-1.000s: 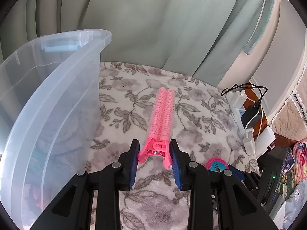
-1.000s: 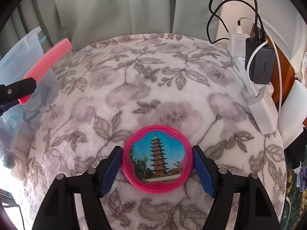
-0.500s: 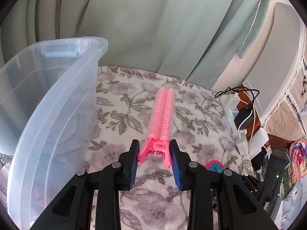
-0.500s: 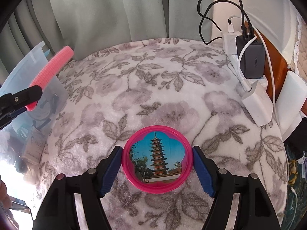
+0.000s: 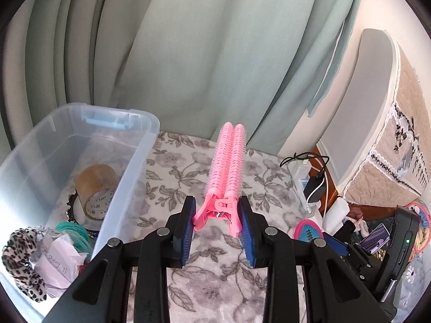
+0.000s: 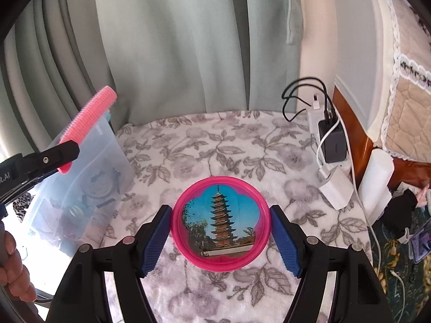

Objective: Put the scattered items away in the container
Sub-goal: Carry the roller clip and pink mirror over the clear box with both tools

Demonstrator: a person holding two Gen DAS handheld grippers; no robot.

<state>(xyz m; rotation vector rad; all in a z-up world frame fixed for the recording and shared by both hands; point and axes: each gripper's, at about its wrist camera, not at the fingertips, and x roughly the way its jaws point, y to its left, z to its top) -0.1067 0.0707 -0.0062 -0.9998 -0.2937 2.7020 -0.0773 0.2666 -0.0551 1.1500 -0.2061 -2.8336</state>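
Left gripper [image 5: 216, 222]: closed on the clip end of the pink hair roller clip [image 5: 225, 173], held above the floral cloth [image 5: 175, 188].
Right gripper [image 6: 221, 235]: clamped on the pink round mirror [image 6: 220, 223], pagoda picture facing up.
Container [image 5: 126, 180]: clear plastic, at the left, holding a tape roll [image 5: 94, 188] and a leopard scrunchie [image 5: 21, 263].
Far right: chargers [image 6: 332, 142] and cables.

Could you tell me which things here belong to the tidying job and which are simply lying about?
Part of the job:
- pink hair clip, held in the left gripper
- pink-rimmed pagoda mirror, held in the right gripper
- clear storage bin

Just lying about:
- chargers and cables
- curtain
- floral blanket
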